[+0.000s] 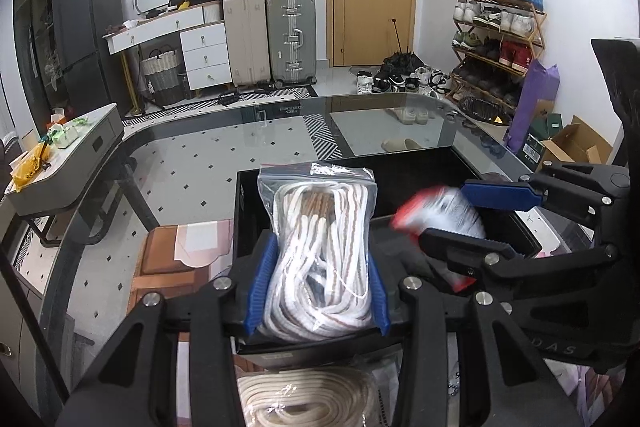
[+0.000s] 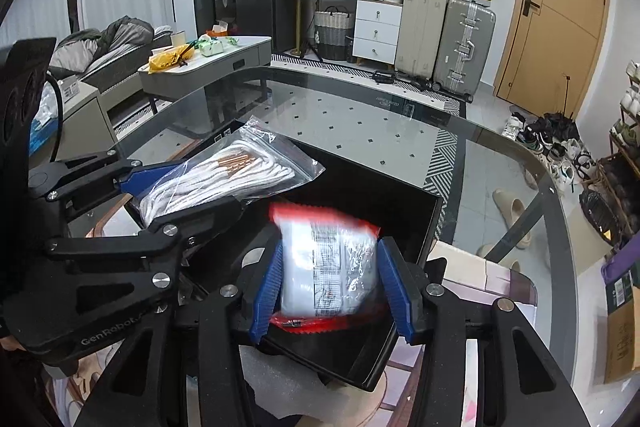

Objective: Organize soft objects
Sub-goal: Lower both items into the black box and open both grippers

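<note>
A clear zip bag of white rope point(image 1: 320, 255) stands upright between the blue pads of my left gripper point(image 1: 320, 251), which is shut on it above the near part of a black open box point(image 1: 400, 183). To the right, my right gripper point(image 1: 444, 211) is shut on a white packet with red ends point(image 1: 448, 211), which looks blurred. The right wrist view has that packet point(image 2: 328, 267) squeezed between the blue pads of my right gripper point(image 2: 330, 243) over the box point(image 2: 428, 227). At left there, my left gripper point(image 2: 208, 187) holds the rope bag point(image 2: 224, 171) tilted.
The box sits on a glass table point(image 1: 192, 163) with a dark rim. A second bag of cream rope point(image 1: 304, 399) lies below my left gripper, near the table's front. Cardboard and pink sheets point(image 2: 480, 275) lie under the glass. Suitcases, a shoe rack and a door stand beyond.
</note>
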